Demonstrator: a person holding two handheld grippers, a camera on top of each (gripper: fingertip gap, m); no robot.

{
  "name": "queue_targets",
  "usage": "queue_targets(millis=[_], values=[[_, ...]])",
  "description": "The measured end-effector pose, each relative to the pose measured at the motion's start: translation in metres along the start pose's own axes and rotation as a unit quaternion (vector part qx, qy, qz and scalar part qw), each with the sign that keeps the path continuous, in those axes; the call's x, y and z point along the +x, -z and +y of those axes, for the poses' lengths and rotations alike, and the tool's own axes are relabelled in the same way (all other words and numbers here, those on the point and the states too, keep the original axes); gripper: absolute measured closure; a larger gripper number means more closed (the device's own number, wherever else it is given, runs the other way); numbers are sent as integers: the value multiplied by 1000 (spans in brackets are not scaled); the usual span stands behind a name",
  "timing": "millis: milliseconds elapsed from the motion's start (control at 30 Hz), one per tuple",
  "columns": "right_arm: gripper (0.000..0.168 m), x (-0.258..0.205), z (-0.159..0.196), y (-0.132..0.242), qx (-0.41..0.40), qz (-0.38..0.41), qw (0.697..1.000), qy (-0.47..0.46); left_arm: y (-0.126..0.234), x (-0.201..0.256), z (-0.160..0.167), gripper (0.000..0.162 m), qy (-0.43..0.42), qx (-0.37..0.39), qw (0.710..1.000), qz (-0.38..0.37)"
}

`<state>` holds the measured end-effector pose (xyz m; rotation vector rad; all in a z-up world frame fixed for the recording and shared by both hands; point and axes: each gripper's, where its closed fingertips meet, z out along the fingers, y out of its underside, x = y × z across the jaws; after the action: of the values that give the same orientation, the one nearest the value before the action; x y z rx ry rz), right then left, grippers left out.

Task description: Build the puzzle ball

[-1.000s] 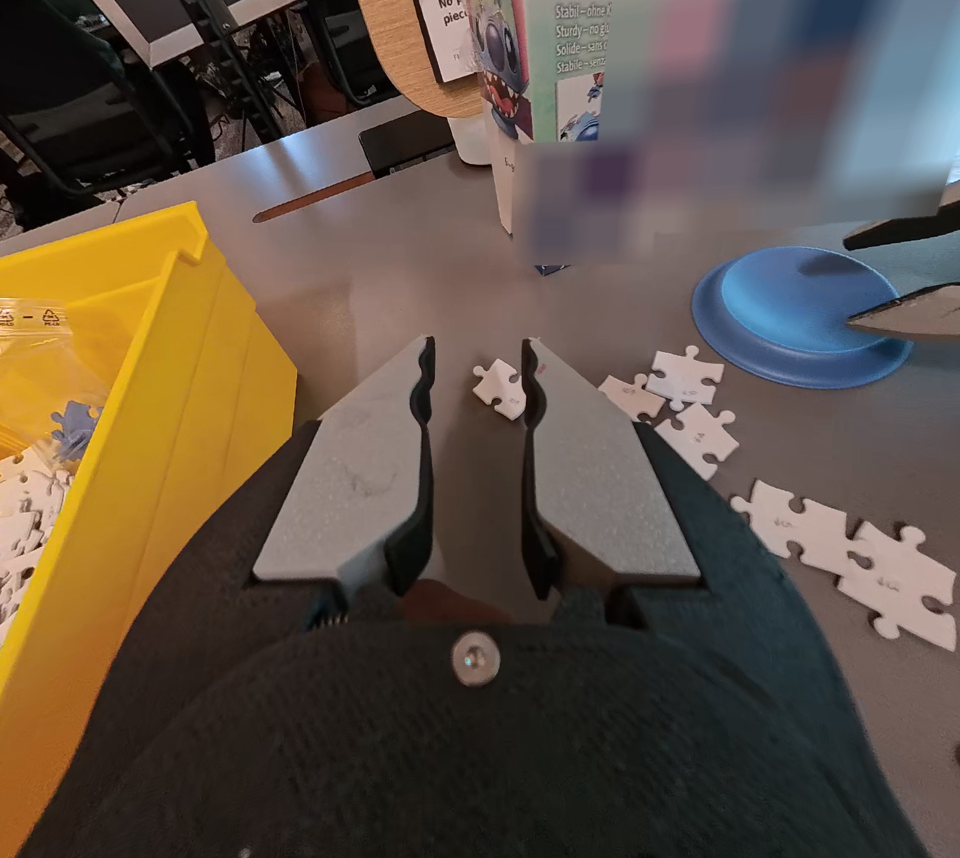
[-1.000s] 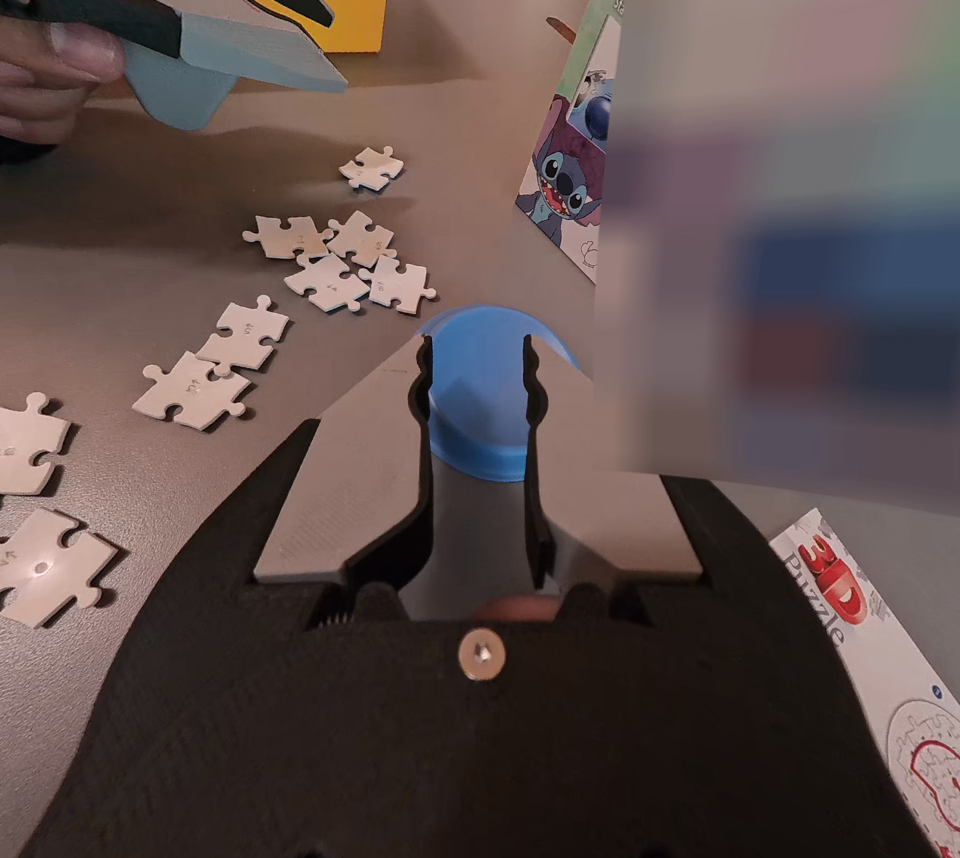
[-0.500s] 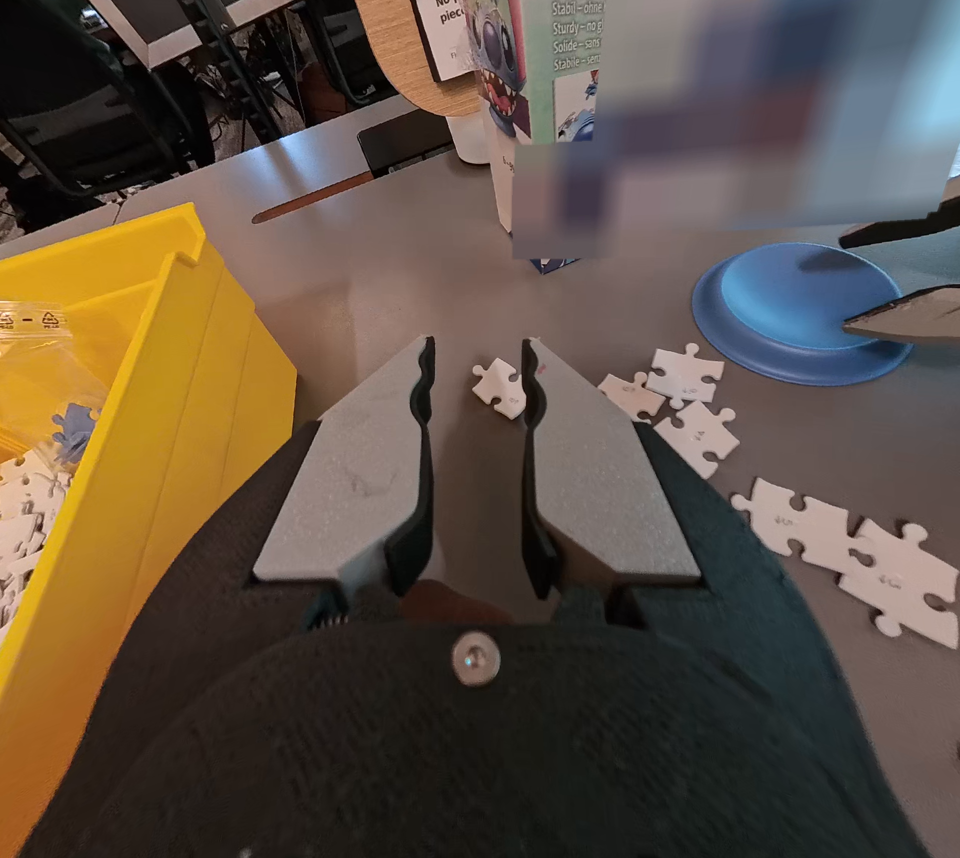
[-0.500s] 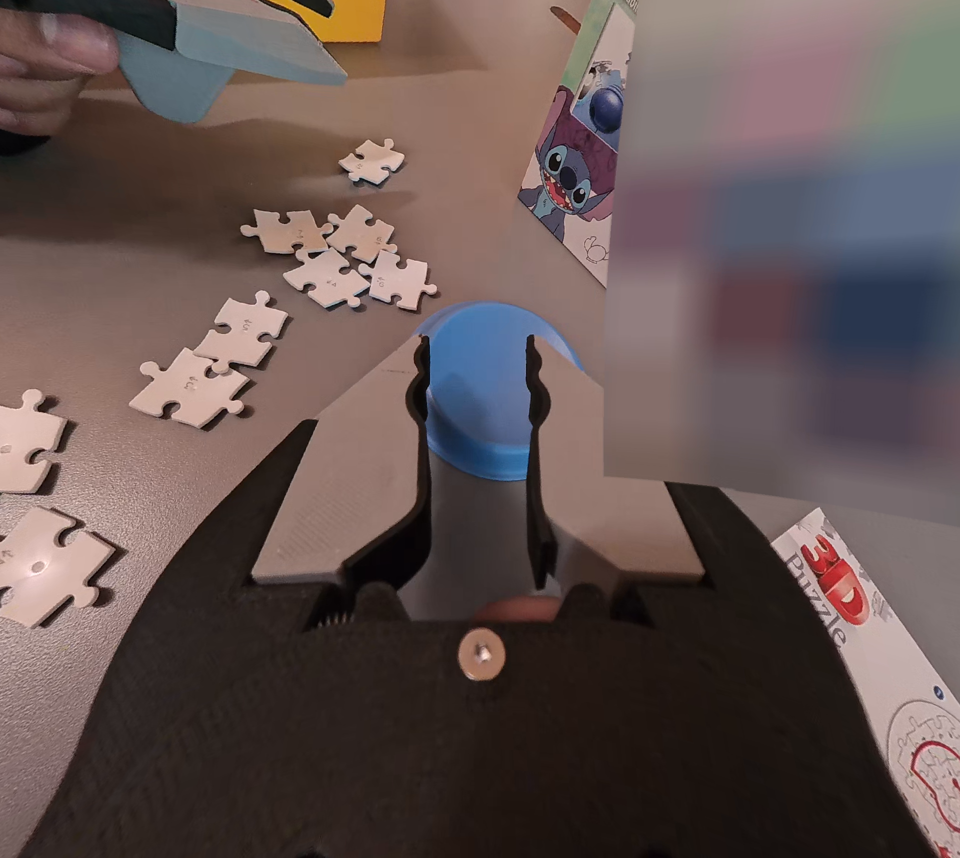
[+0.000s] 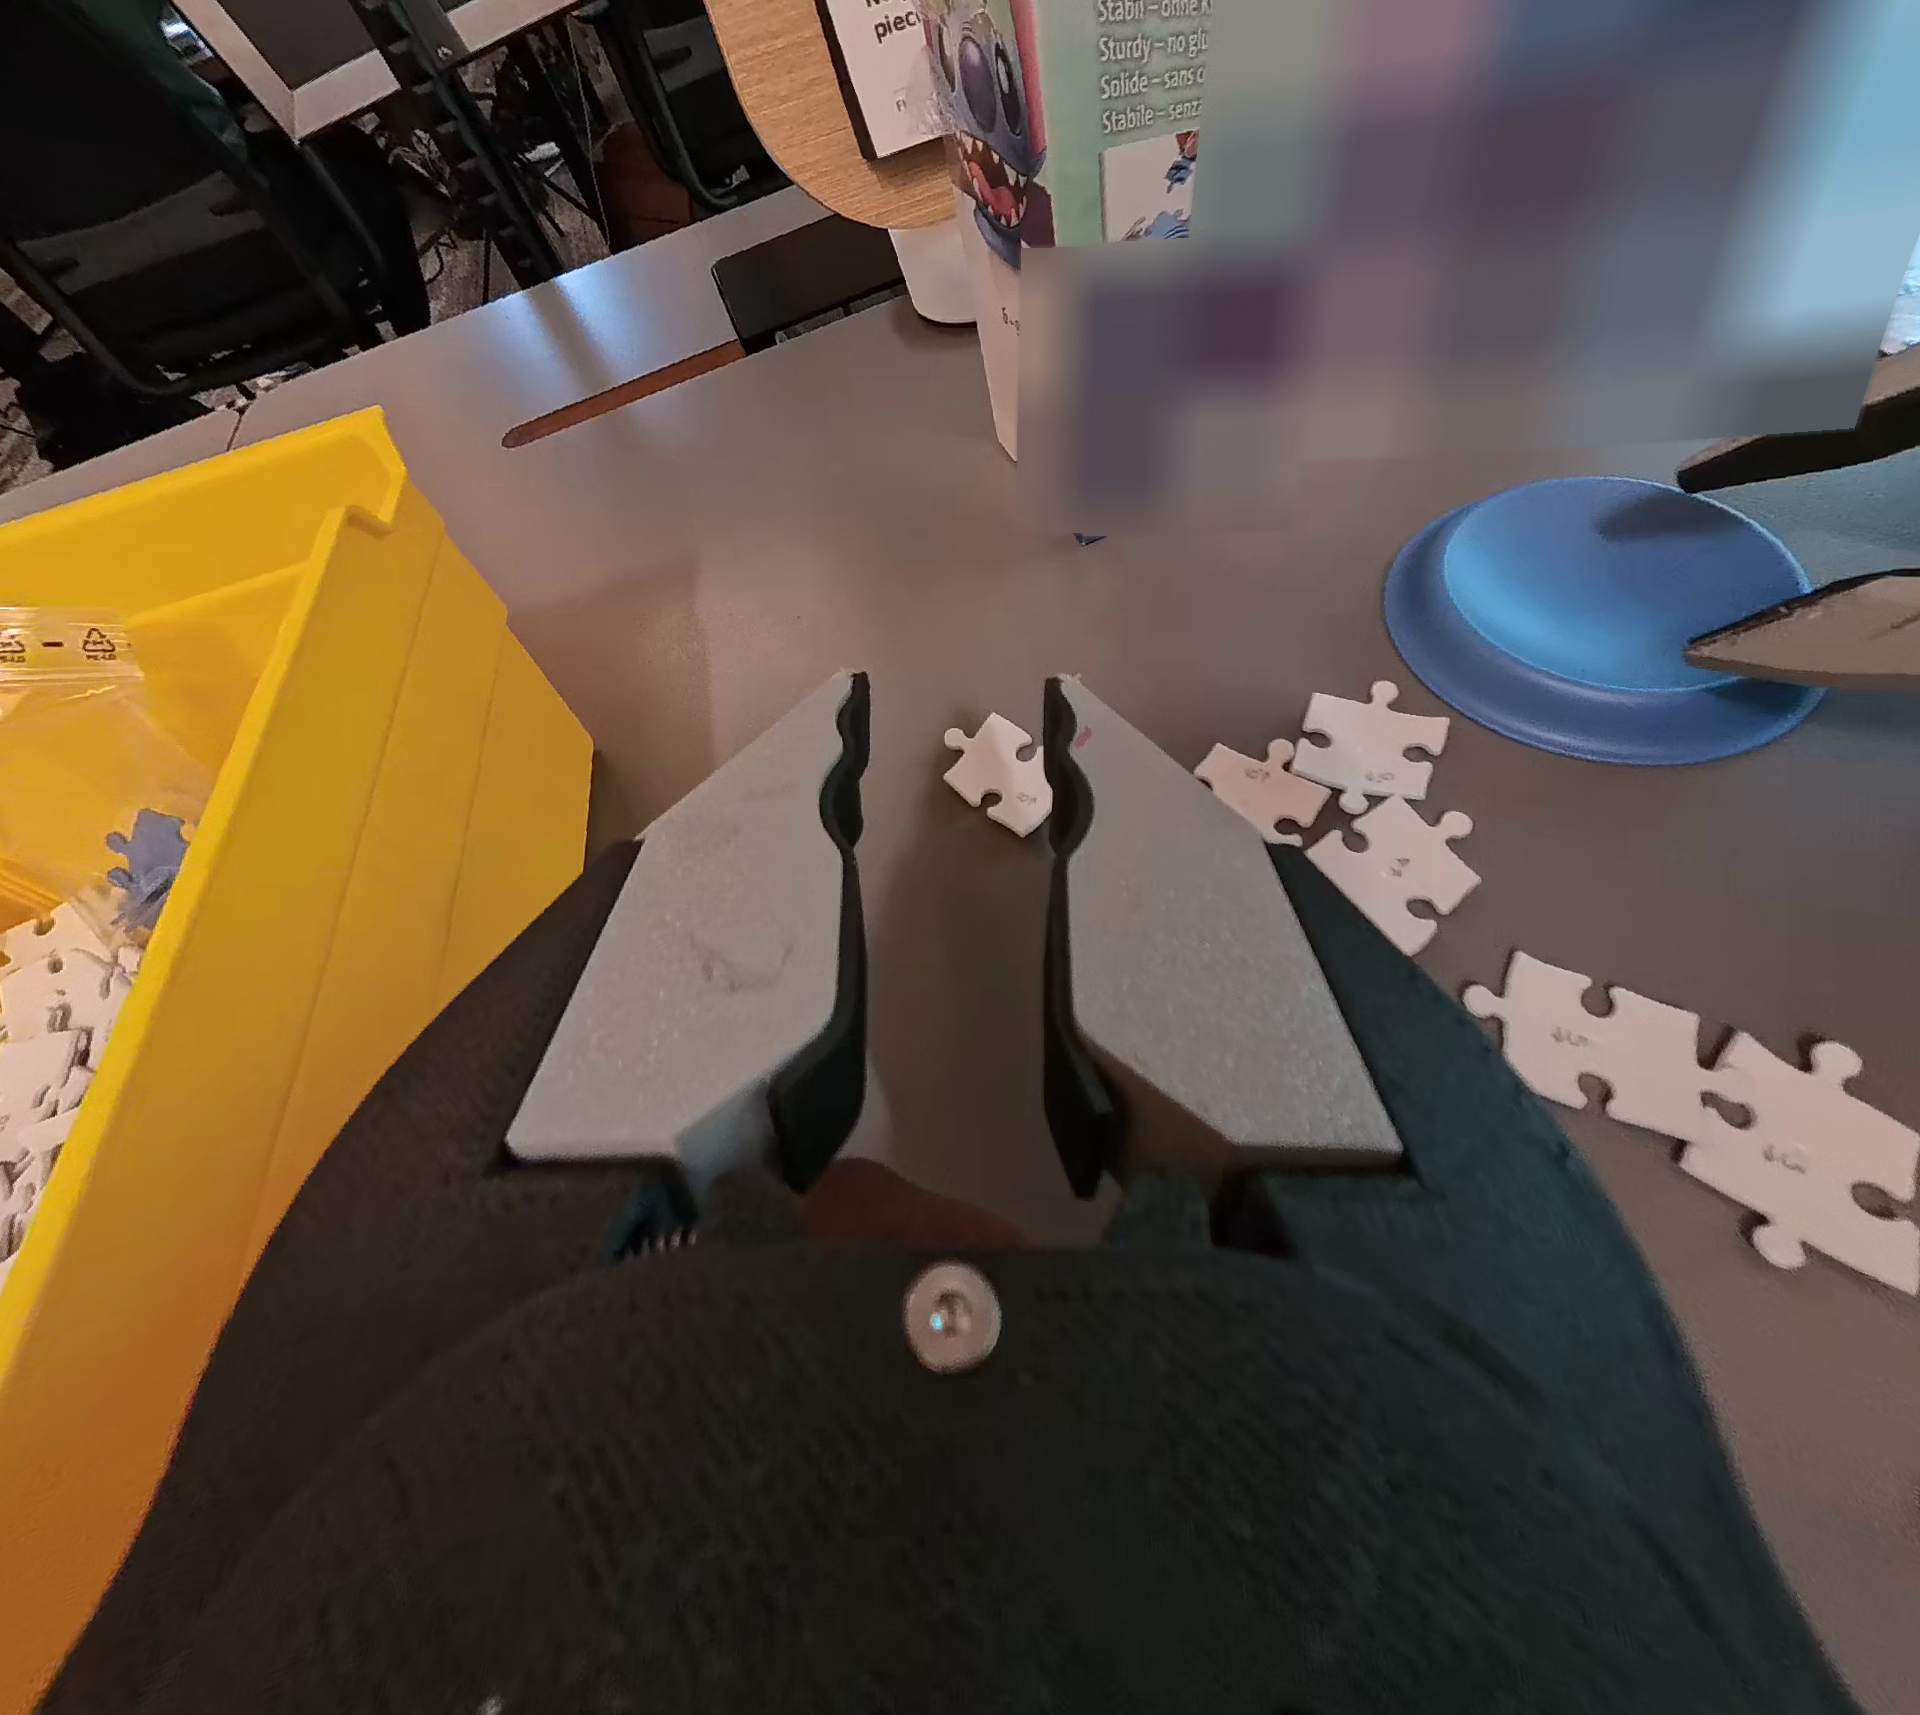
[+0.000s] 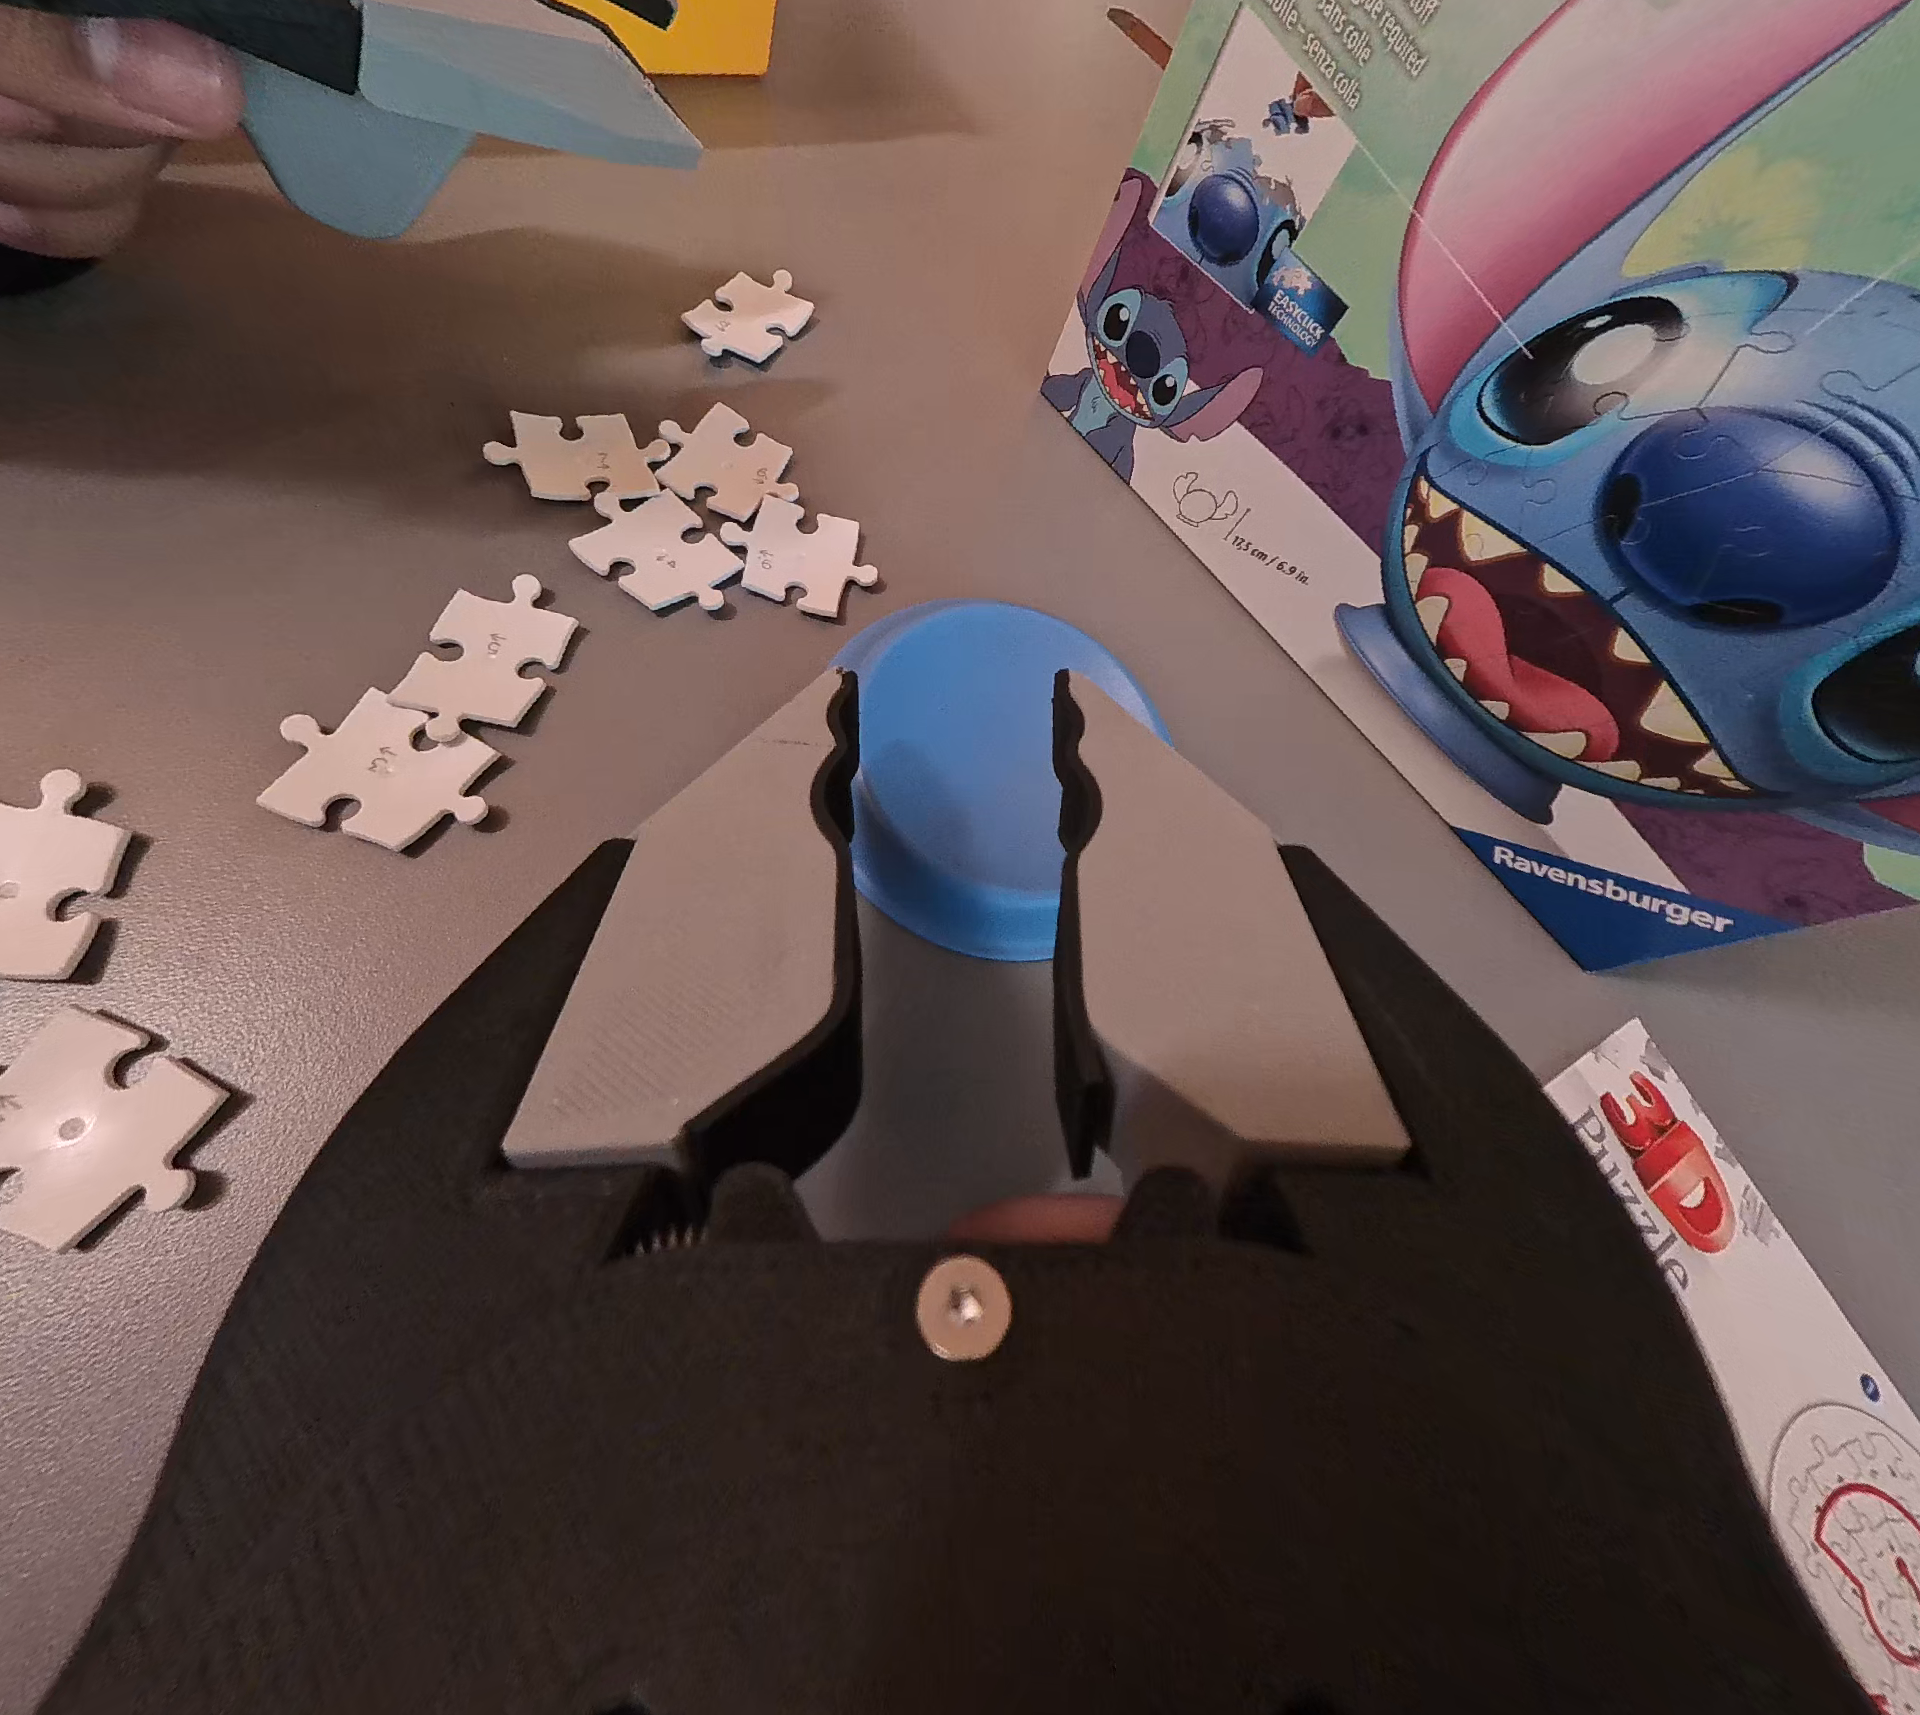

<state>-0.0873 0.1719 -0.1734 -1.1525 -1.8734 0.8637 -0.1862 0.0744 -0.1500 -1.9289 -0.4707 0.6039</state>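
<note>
Several white puzzle pieces lie face down on the grey table (image 5: 831, 543). My left gripper (image 5: 954, 686) is open and empty, held above a single piece (image 5: 995, 772) that shows between its fingers; this piece also shows in the right wrist view (image 6: 750, 317). My right gripper (image 6: 954, 683) is open and empty, hovering over the round blue stand (image 6: 961, 792), which also shows in the left wrist view (image 5: 1590, 616). A cluster of pieces (image 6: 707, 512) lies left of the stand, with a joined pair (image 6: 426, 720) nearer.
A yellow bin (image 5: 239, 782) with bagged pieces stands at the left. The puzzle box (image 6: 1558, 315) stands upright behind the stand. A printed instruction sheet (image 6: 1766, 1270) lies at the right. A hand (image 6: 94, 107) holds the left gripper.
Almost nothing has moved; both grippers stay open in nearly the same place, with only a slight drift of the right wrist view.
</note>
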Motion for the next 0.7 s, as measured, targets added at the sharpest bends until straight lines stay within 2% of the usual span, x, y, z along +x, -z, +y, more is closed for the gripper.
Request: queue_targets(millis=[700], values=[[134, 0, 0, 0, 0, 1, 1000, 4, -1, 0, 1, 131, -3, -3, 1000, -2]])
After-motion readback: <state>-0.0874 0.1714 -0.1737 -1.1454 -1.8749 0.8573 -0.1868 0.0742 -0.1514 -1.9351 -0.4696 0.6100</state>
